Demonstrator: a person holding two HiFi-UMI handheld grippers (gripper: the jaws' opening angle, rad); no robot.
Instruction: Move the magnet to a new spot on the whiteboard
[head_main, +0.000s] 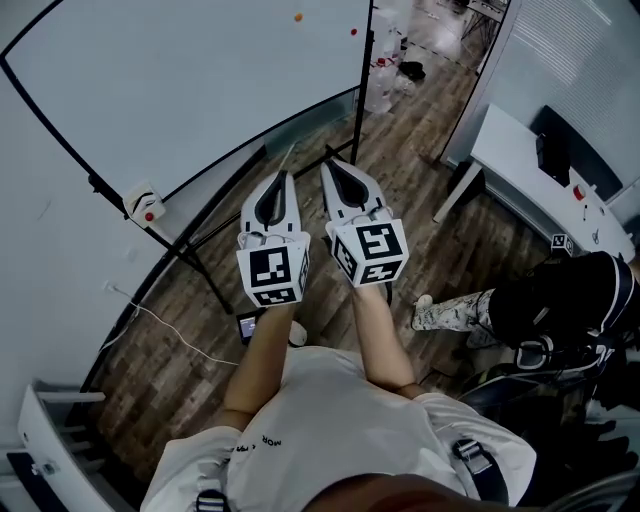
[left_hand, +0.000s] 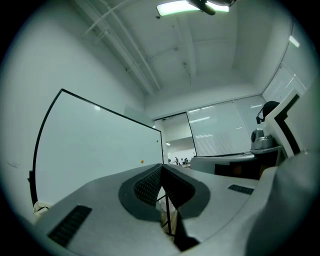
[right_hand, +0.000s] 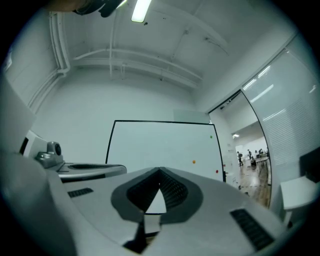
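Head view: left tongs (head_main: 286, 178), right tongs (head_main: 329, 167) pressed together, empty; orange magnet (head_main: 298, 17) ahead could be knocked off if reached shut.

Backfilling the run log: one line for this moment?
phase: pre-reach | left gripper: shut, empty | right gripper: shut, empty | both short of whiteboard | orange magnet, red magnet: on it, untouched

Open air ahead of the left gripper (head_main: 284, 180) and right gripper (head_main: 332, 168), both with jaws together, up to the wide bare face of the whiteboard (head_main: 200, 90). Small bumps near its right edge only: orange magnet (head_main: 298, 17), red magnet (head_main: 352, 30). Lower down, barred by the black stand legs (head_main: 200, 265) and a small white object (head_main: 147, 203) on the frame. To the right, hemmed by a white table (head_main: 520, 170) and a person's leg (head_main: 455, 310).
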